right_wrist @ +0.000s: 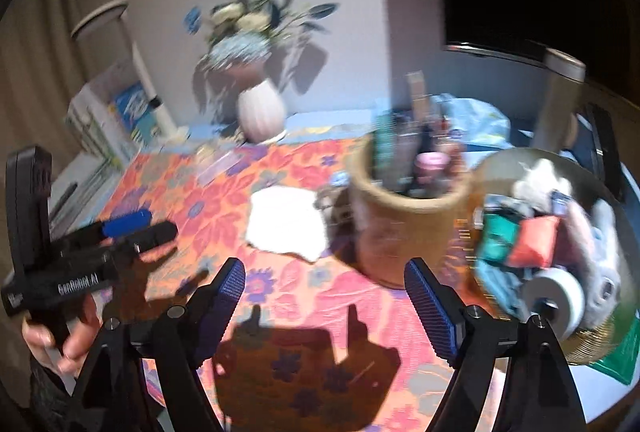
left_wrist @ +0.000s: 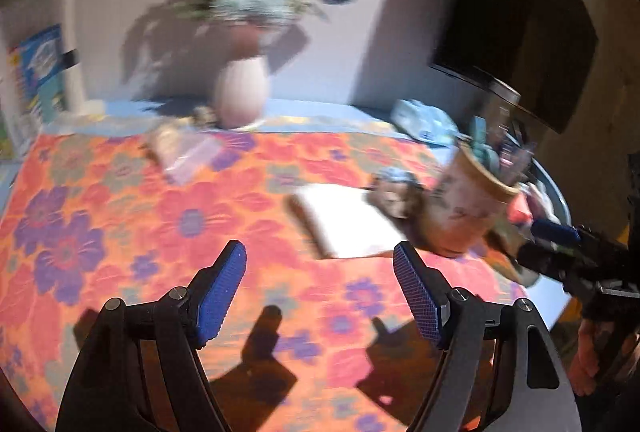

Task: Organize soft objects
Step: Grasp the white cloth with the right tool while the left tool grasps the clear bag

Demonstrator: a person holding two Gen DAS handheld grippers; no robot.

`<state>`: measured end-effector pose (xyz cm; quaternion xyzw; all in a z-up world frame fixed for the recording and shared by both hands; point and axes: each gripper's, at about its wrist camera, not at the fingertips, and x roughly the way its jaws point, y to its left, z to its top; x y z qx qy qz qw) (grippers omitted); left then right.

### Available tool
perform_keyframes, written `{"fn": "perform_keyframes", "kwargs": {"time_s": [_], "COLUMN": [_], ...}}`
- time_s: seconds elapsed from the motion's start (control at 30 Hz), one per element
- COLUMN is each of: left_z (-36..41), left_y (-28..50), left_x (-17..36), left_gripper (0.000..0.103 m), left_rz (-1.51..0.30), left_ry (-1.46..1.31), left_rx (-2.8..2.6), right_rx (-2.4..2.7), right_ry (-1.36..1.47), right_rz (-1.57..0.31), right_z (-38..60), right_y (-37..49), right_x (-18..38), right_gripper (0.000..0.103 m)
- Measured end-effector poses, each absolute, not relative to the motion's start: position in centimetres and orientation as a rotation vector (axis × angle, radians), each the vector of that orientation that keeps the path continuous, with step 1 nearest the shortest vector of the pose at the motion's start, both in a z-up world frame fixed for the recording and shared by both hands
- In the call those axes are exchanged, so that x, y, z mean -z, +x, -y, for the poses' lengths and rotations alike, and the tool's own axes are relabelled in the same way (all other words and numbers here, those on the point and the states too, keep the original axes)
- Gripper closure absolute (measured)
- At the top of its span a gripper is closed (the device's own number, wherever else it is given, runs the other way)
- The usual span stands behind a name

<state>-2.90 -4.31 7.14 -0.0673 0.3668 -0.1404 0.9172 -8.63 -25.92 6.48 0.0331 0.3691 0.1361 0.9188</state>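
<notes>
A white folded cloth [left_wrist: 348, 222] lies flat on the orange floral tablecloth [left_wrist: 160, 216], ahead and slightly right of my left gripper [left_wrist: 320, 292], which is open and empty above the table. In the right wrist view the cloth [right_wrist: 286, 224] lies ahead and left of my right gripper [right_wrist: 324, 296], also open and empty. A round basket [right_wrist: 516, 168] at the right holds soft items: teal, red and grey cloths and a tape roll [right_wrist: 554, 302]. The left gripper [right_wrist: 136, 228] shows at the left; the right gripper [left_wrist: 556, 232] shows at the right edge of the left wrist view.
A tan cup [right_wrist: 404, 228] full of pens and tools stands between cloth and basket, also in the left wrist view [left_wrist: 464, 208]. A white vase [left_wrist: 240, 92] with flowers stands at the back. A clear bag [left_wrist: 188, 152], a blue packet [left_wrist: 424, 122] and a tall canister [right_wrist: 560, 100] lie around.
</notes>
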Motion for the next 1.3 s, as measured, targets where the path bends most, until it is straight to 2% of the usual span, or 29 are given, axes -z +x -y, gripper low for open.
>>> {"fn": "perform_keyframes", "kwargs": {"time_s": [0.27, 0.5, 0.87, 1.1, 1.17, 1.23, 1.3], "left_z": [-3.8, -4.9, -7.0, -7.0, -6.7, -6.4, -6.0], "left_y": [0.4, 6.1, 16.0, 18.9, 19.6, 20.0, 20.0], "left_x": [-7.2, -7.1, -1.0, 0.4, 0.5, 0.8, 1.0], "left_gripper": [0.029, 0.029, 0.029, 0.029, 0.029, 0.03, 0.041], "left_rz": [-0.756, -0.774, -0.865, -0.891, -0.884, -0.881, -0.877], "left_ry": [-0.223, -0.192, -0.285, -0.3, -0.292, -0.285, -0.254], "left_rx": [0.112, 0.104, 0.015, 0.024, 0.024, 0.035, 0.033], "right_rx": [-0.34, -0.321, -0.184, -0.083, -0.063, -0.042, -0.035], "right_ry": [-0.027, 0.001, 0.08, 0.003, 0.0, -0.018, -0.029], "right_rz": [-0.857, -0.957, -1.005, -0.958, -0.942, -0.925, -0.91], "right_z": [19.6, 16.5, 15.6, 14.4, 14.3, 14.3, 14.3], "right_y": [-5.4, -2.2, 3.8, 6.1, 6.3, 6.4, 6.5], "right_x": [-3.3, 0.0, 3.1, 3.8, 3.8, 3.7, 3.6], "right_gripper": [0.023, 0.023, 0.022, 0.02, 0.027, 0.042, 0.054]}}
